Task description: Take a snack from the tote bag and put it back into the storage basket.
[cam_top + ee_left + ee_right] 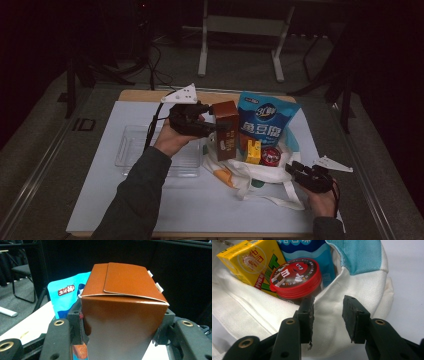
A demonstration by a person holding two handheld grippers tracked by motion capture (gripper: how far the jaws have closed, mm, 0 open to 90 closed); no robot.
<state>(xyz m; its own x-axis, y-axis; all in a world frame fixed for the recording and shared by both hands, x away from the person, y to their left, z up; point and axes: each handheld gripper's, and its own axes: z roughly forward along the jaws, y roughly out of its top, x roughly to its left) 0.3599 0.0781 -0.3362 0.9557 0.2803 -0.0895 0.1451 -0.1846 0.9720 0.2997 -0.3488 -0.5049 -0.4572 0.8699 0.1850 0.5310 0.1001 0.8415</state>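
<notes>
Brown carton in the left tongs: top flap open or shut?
Shut. The brown carton stands upright between the left tongs, its top flaps folded flat and overlapping.

The table (150,210) is seen by the high view from above the person's side, facing forward and down, far enough that both forearms and the floor behind are included. The left gripper view is taken along the left gripper (120,327), nearly level and very close, so that the brown box (125,315) is seen large, with the blue pouch (67,295) behind it. The right gripper view is taken along the right gripper (328,317), pointed at the white bag (352,285) from close range. The box (226,127) and pouch (265,122) are shared with the high view, and the red-lidded tub (295,277) and yellow carton (249,260) are also found there.
</notes>
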